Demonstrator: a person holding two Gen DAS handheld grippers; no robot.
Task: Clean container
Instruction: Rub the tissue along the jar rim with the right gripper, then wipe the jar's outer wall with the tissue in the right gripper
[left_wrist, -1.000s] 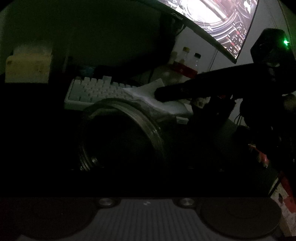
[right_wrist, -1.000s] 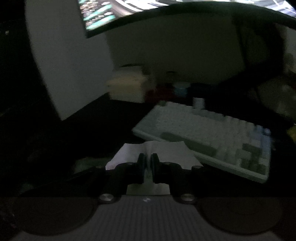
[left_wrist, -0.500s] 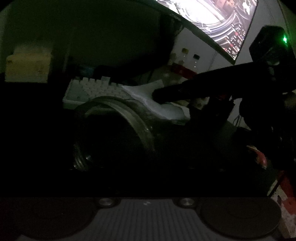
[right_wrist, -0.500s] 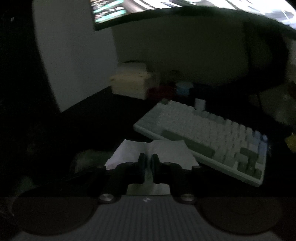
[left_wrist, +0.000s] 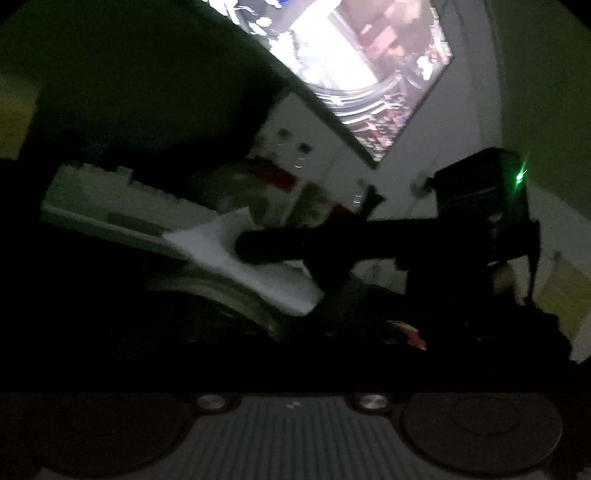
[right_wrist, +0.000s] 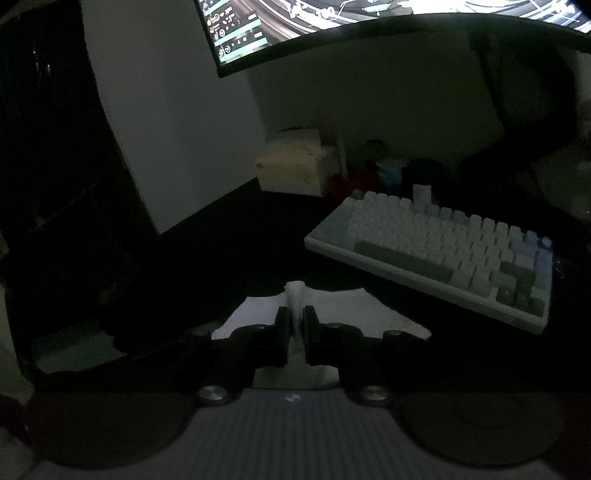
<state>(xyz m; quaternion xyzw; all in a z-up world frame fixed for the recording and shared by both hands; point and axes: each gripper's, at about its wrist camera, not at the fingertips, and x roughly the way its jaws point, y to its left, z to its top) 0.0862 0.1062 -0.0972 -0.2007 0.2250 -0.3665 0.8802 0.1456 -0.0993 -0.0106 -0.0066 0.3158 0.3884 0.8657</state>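
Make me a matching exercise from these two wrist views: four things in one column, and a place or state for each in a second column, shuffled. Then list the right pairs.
Things:
1. white tissue
2. keyboard
3. monitor
4. cream box

Places or states:
A. lit, at the top of the view
B. against the wall, left of the keyboard
C. pinched in the right gripper
D. lying on the dark desk, pale keys up

Pairs: 1-C, 2-D, 3-A, 4-B
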